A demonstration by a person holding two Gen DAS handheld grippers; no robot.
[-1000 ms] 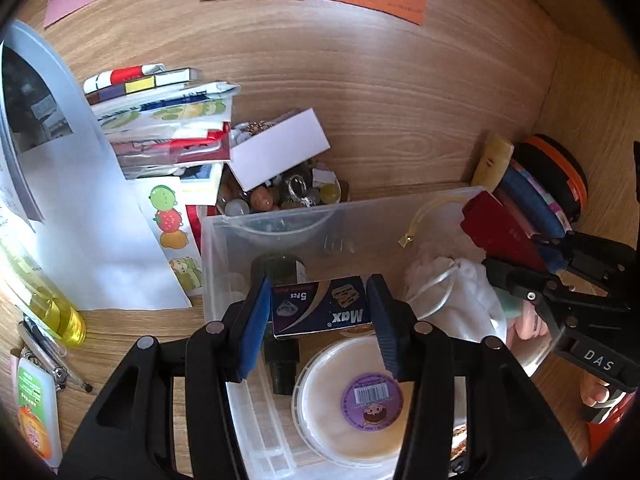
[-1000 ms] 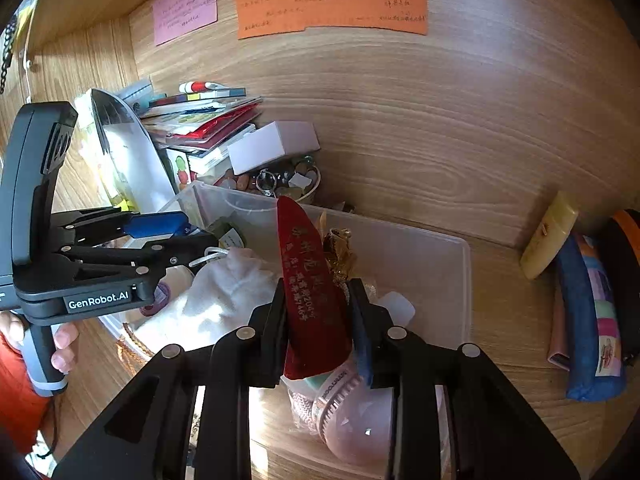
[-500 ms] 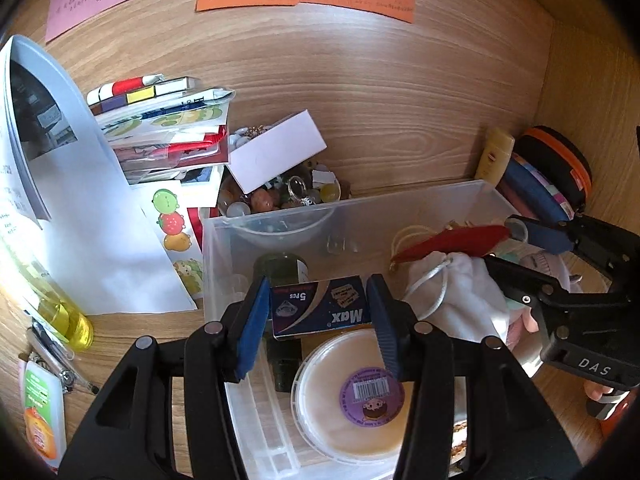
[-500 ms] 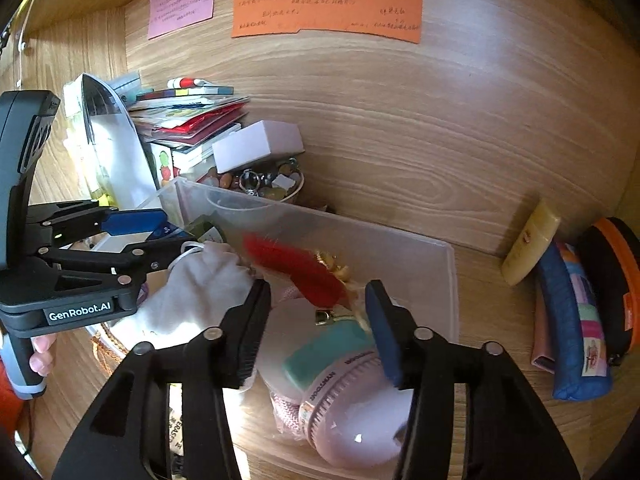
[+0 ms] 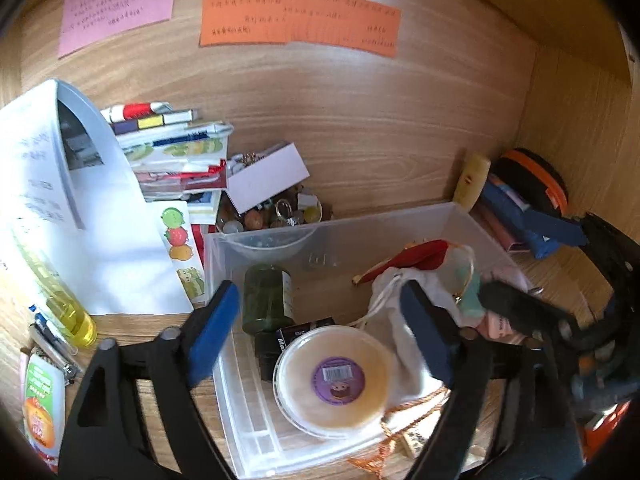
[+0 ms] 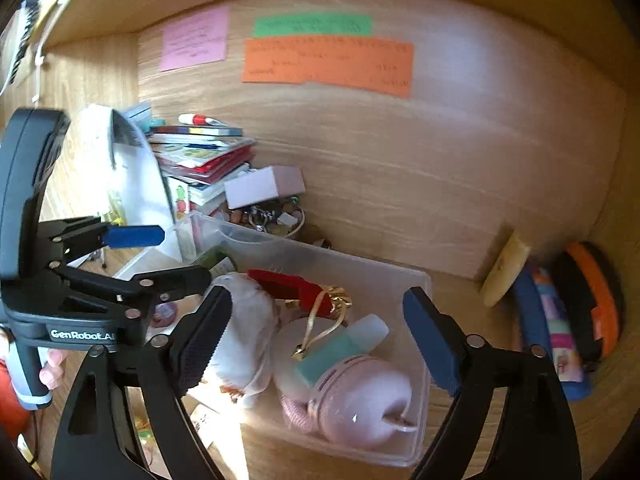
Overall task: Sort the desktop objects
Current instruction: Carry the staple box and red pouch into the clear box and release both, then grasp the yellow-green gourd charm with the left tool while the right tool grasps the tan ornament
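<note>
Both tools hang over the clear bin (image 5: pixel 460 216) on the counter (image 6: pixel 460 292); the left tool (image 5: pixel 320 332) and the right tool (image 6: pixel 316 340) each gape wide with nothing between the pads. The red charm (image 6: pixel 292 284) lies in the bin across the white pouch (image 6: pixel 248 320), and the dark stapler box (image 5: pixel 298 334) sits beside the round tub (image 5: pixel 336 376); to my eye both drops are done. Lift each tool straight up, clear of the bin wall and the pouch cord; then pick out the next loose thing, perhaps the cream tube (image 6: pixel 506 268) by the back wall.

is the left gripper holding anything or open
Open. The left gripper has its blue pads spread wide with nothing between them; the dark box lies below in the clear bin.
</note>
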